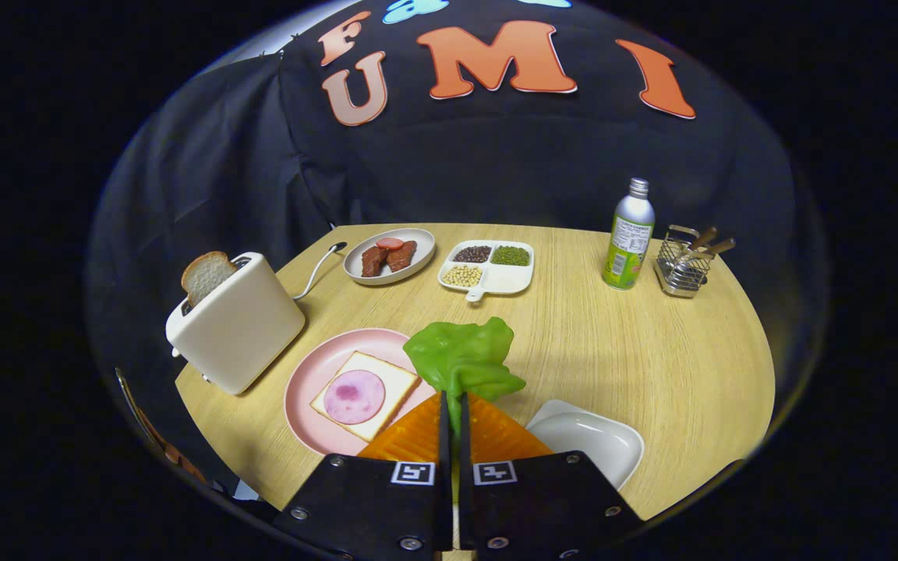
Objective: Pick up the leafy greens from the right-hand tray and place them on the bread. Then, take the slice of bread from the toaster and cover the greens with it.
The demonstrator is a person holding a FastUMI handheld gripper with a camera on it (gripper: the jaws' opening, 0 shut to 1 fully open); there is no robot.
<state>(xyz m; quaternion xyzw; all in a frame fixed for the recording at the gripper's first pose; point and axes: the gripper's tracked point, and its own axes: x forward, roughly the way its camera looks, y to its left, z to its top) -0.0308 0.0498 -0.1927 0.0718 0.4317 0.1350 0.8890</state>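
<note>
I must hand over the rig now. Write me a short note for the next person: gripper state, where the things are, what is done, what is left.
Hand-held gripper: shut on the greens, lifted off the white tray.
Bread with a ham slice lies on the pink plate, left of the fingers.
Second slice stands in the toaster.
Done: greens picked up.
Left: lay greens on the bread, then take the toaster slice and cover them.
</note>
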